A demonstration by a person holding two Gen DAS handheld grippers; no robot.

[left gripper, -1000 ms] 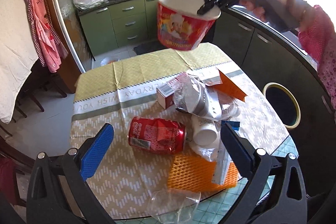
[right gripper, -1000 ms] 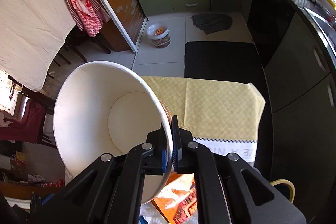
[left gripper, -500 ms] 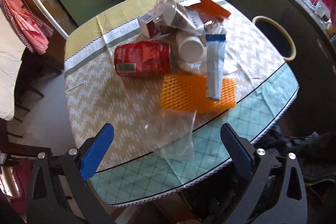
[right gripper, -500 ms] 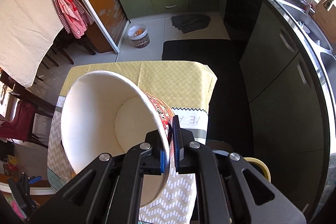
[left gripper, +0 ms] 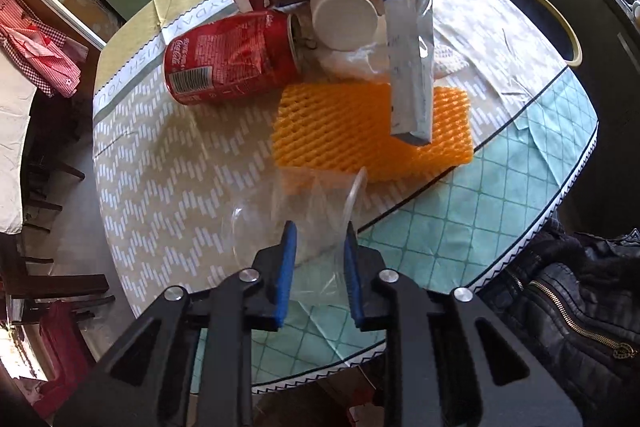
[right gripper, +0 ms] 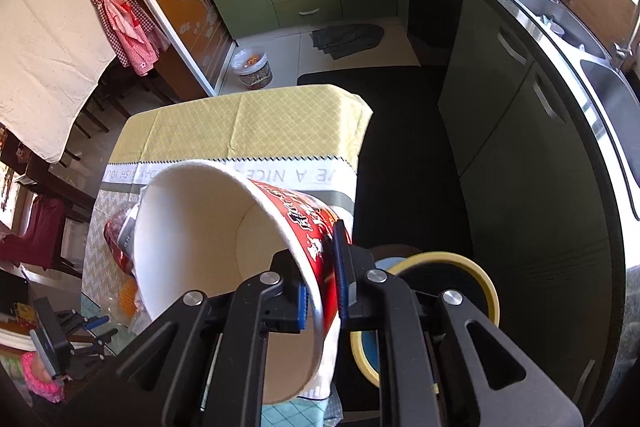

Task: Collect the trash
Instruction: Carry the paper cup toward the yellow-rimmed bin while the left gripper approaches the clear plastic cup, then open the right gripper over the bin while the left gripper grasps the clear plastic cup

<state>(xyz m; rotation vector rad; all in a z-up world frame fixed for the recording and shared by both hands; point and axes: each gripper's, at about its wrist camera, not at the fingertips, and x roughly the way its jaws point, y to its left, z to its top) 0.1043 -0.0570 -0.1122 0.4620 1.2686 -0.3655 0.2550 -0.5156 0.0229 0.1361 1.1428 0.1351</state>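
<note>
Right tool (right gripper: 322, 281): pinched onto the wall of the paper noodle cup (right gripper: 208, 247), one finger inside the rim and one outside, so the empty cup hangs tipped on its side, off the worktop.
Bin (right gripper: 448, 301): the yellow-rimmed opening sits just behind and below that cup, beside the worktop; I judge the cup is carried there to be dropped in.
Left tool (left gripper: 318, 267): narrowed around the clear plastic wrapper (left gripper: 304, 215) at the worktop's near edge; whether the blue pads actually grip the film I can't quite tell, it is so see-through.
Remaining trash: the crushed red can (left gripper: 232, 59), white cup (left gripper: 344, 21) and grey sachet (left gripper: 410, 67) lie heaped together, the sachet resting across the orange foam net (left gripper: 340, 131).
Worktop (left gripper: 168, 187): patterned cloth, litter bunched toward its far side.
</note>
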